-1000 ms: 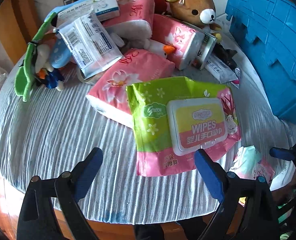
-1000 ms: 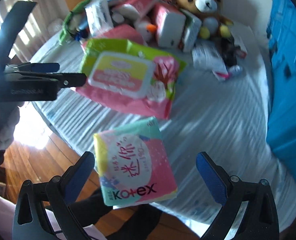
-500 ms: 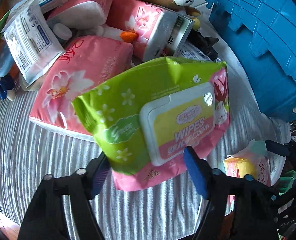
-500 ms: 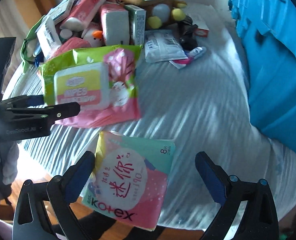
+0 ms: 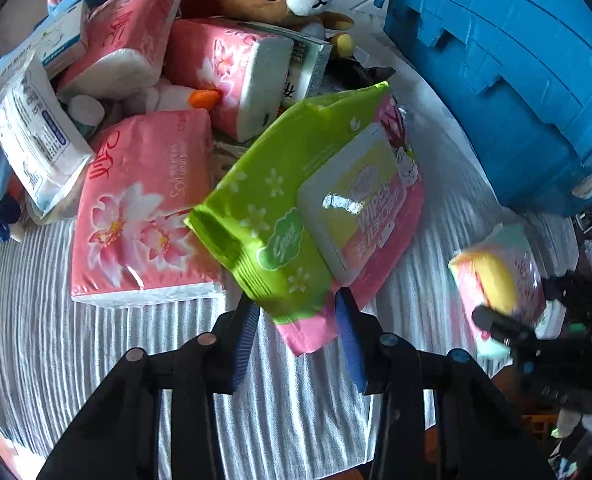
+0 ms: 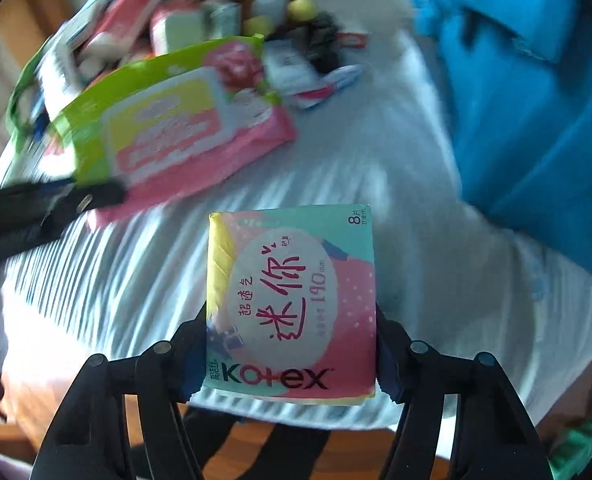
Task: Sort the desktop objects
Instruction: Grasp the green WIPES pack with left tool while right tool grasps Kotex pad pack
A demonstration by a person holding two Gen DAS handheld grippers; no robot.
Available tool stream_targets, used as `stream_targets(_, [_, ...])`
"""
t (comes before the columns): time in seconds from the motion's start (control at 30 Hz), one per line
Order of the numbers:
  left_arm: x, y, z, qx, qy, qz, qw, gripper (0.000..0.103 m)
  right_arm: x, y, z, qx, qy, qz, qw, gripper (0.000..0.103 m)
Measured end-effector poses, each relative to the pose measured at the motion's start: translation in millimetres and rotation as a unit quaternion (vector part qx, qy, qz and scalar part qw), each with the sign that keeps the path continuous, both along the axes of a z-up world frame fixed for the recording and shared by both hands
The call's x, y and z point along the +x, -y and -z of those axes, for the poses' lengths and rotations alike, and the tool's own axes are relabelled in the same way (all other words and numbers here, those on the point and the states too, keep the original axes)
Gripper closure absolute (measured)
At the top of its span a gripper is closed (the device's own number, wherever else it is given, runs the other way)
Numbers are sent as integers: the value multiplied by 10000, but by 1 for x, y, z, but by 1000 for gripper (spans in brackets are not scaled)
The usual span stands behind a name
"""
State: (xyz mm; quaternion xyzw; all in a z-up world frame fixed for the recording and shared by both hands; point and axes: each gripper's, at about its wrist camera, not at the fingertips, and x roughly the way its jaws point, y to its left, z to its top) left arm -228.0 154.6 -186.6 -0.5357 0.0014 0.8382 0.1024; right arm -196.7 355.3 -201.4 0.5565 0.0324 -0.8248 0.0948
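Left gripper (image 5: pixel 296 316): clenched on the near corner of the wet-wipes pack (image 5: pixel 312 216), lifted tilted above the table's striped cloth (image 5: pixel 55 320).

Right gripper (image 6: pixel 291 344): clamped across the Kotex pad pack (image 6: pixel 291 300), presumably bound for the blue crate (image 6: pixel 536 100).

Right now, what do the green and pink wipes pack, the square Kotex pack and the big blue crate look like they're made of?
Green and pink wipes pack: glossy soft plastic film, creased, with a stiff plastic flip lid catching glare. Square Kotex pack: thin printed plastic wrap, smooth, slightly shiny. Big blue crate: rigid moulded plastic, probably, with ribbed, stepped walls.
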Motion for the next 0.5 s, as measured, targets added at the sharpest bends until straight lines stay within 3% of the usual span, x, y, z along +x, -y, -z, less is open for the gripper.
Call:
stream_targets(0.07, [5,-2,-8,-256,-14,59,9997,63,-5,-10,-2,59,-53,151,9999,36])
stream_targets(0.17, [4,-2,-23,-800,-180,5,9966,50,-6,-20,-2,74,-41,233,9997,36])
stream_targets(0.3, [-12,-6,-47,-893,-554,146,9944,24,-3,-27,0,52,19,354,9994,36])
stream_targets(0.4, [-32,-25,-50,-1059,-699,498,9907,21,-1,-34,-2,45,32,426,9991,35])
stream_targets(0.5, [-53,-42,-29,-1247,-345,1029,9862,21,1,-39,-3,36,48,486,9988,34])
